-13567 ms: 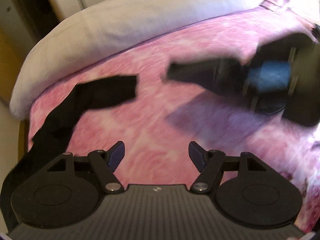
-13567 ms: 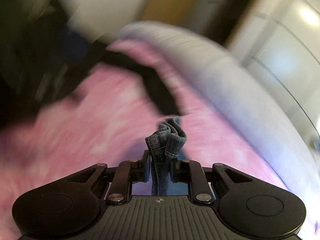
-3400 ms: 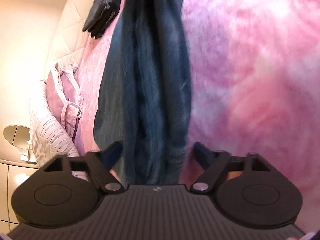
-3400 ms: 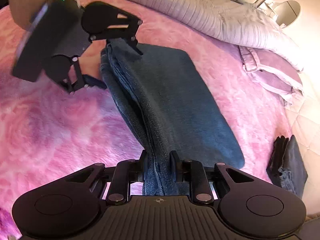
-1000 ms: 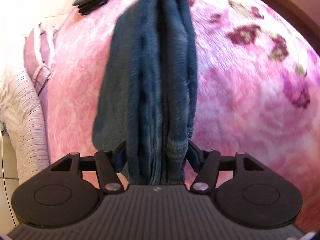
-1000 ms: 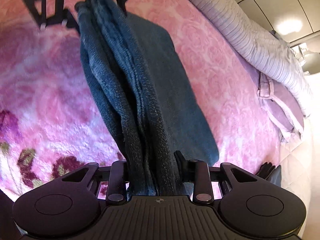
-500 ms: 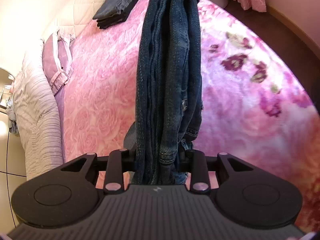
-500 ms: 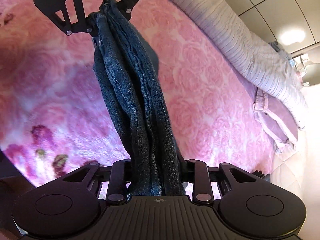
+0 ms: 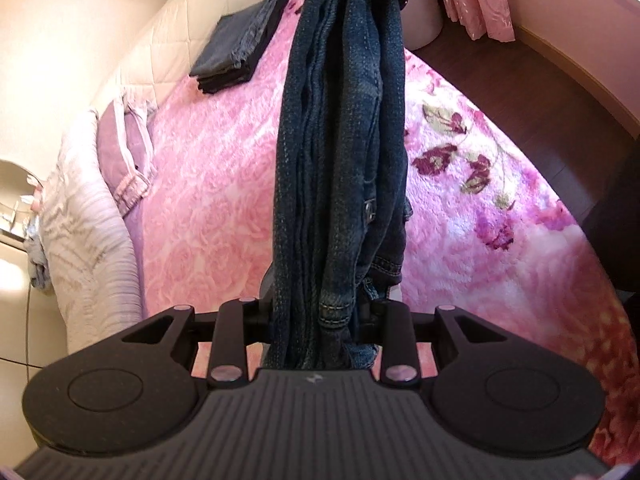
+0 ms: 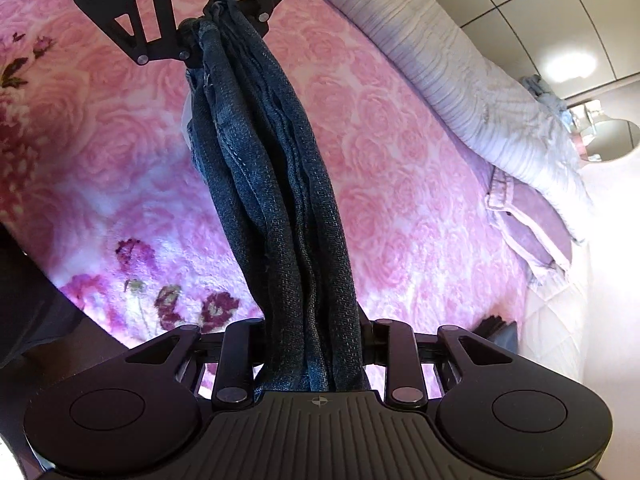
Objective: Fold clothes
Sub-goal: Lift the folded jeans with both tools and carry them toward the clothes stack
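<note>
since a second ago you've raised the folded jeans (image 9: 340,140) clear off the pink blanket (image 9: 208,208). left gripper (image 9: 316,312) and right gripper (image 10: 312,344) each clamp a thick bunched end. risk: an inner layer slides out, undoing the fold.

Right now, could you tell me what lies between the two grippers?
Only the bunched jeans, stretched from the right gripper to the left gripper, clamped at both ends; the right wrist view shows it.

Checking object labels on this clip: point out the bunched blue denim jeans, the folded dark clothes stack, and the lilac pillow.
blue denim jeans (image 9: 340,152), left wrist view, middle of the bunched span
folded dark clothes stack (image 9: 240,44), left wrist view, top layer
lilac pillow (image 10: 536,216), right wrist view, face
</note>
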The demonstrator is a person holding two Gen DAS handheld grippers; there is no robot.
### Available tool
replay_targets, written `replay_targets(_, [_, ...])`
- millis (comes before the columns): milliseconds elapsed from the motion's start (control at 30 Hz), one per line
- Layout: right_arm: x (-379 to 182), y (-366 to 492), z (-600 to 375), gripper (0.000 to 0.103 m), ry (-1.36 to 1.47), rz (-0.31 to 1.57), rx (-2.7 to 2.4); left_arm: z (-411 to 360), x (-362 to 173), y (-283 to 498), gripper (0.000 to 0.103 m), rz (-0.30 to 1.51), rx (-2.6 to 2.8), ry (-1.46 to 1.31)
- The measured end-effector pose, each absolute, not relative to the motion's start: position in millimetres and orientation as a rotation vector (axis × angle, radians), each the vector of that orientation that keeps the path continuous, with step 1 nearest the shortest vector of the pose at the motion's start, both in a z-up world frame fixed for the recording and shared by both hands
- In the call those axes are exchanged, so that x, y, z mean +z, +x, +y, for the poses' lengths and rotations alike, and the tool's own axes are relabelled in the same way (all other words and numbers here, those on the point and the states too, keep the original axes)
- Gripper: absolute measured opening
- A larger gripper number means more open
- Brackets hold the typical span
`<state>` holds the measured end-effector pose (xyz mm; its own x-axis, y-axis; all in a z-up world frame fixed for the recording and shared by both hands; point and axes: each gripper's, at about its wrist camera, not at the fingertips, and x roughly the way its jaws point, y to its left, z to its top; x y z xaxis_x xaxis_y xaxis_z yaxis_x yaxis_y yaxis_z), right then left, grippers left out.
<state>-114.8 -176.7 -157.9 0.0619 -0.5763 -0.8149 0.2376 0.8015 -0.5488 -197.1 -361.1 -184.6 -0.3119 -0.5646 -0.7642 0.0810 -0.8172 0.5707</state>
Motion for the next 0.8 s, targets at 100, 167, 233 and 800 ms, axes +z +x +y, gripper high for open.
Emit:
replay_targets(100, [-146.8, -116.0, -169.3, 0.028, -0.312, 1.38, -0.649, -355.2, -175.4, -196.5, 0.028, -0.646, -2.171, 1.518])
replay_targets(167, [-140.1, -116.9, -165.0, 0.028, -0.32, 1.38, -0.661, -352.8, -170.2, -197.2, 0.028, -0.67, -2.17, 1.513])
replay_targets(233, [-135.4, -118.5, -162.4, 0.028, -0.327, 1.379, -0.671, -352.5, -165.2, -199.5, 0.028, -0.689, -2.162, 1.511])
replay_targets(800, [-100.9, -203.2, -196.1, 0.028, -0.337, 1.312, -0.721, -373.3, -132.0, -298.6, 0.029, -0.765, -2.084, 1.555])
